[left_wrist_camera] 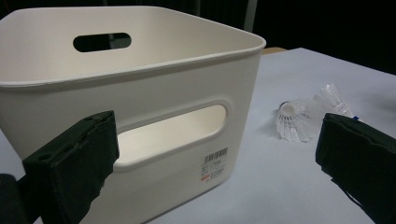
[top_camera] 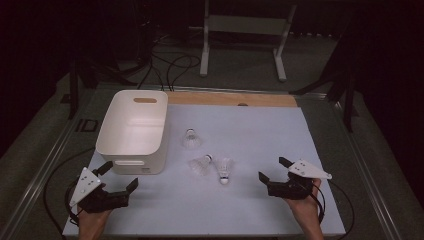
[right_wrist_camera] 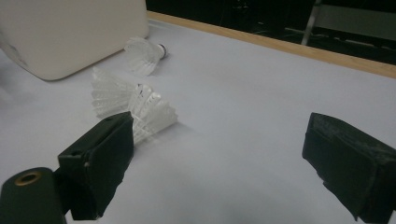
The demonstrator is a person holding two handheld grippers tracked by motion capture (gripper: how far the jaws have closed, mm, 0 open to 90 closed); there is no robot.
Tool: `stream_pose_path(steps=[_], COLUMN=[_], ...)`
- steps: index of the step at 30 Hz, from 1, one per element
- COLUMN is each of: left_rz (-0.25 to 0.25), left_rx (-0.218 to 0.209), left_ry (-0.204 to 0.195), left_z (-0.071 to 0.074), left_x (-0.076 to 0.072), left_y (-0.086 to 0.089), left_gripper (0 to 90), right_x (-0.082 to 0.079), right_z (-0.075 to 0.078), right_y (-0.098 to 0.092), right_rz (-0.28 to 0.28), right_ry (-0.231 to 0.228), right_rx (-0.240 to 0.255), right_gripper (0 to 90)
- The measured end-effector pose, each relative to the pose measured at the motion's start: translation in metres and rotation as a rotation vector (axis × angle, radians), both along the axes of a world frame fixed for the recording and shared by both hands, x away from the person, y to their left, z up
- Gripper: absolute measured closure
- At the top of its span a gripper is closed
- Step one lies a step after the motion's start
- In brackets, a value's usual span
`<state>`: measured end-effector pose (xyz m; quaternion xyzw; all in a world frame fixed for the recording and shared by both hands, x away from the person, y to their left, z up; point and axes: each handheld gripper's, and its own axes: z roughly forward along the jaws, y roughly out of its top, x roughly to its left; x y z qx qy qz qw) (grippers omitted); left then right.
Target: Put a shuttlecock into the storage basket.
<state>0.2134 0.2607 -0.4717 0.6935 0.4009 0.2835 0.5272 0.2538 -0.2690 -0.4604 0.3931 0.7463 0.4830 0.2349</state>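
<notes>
Black foam-padded jaws of the right gripper (top_camera: 274, 170) stand wide apart and hold nothing; those of the left gripper (top_camera: 121, 174) are likewise spread and empty. Ahead of the right gripper's jaws, toward the left gripper, lie two white feathered shuttlecocks close together on the white table sheet (top_camera: 260, 130): the nearer shuttlecock (top_camera: 225, 169) with its cork pointing toward the person, and the middle shuttlecock (top_camera: 200, 164) just beside it. A third, the far shuttlecock (top_camera: 191, 138), lies apart from the pair, nearer the bin. Directly in front of the left gripper's jaws stands the white rectangular plastic bin (top_camera: 131, 131) with slotted handles, its near wall (left_wrist_camera: 140, 121) close to the fingertips; what can be seen of its interior appears empty. Judged from this layout, the collection of shuttlecocks into the bin has not begun: all three remain on the sheet, and no grasp is yet made.
</notes>
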Motion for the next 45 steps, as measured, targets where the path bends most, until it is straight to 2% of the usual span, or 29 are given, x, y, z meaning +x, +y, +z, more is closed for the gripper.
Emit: stream_pose_path(steps=[16, 23, 45], left_rz=[-0.001, 0.003, 0.001], left_rx=[0.011, 0.011, 0.021], left_ry=[0.005, 0.007, 0.017], left_z=[0.000, 0.000, -0.001], left_x=[0.000, 0.000, 0.001], left_y=[-0.001, -0.001, -0.004], left_gripper=[0.0, 0.0, 0.0], right_x=[0.012, 0.017, 0.033], right_z=[0.012, 0.011, 0.018], right_y=[0.013, 0.018, 0.035], right_rz=[0.029, 0.033, 0.073], right_ry=[-0.003, 0.013, 0.021], right_rx=[0.000, -0.007, -0.033], right_gripper=[9.0, 9.0, 9.0])
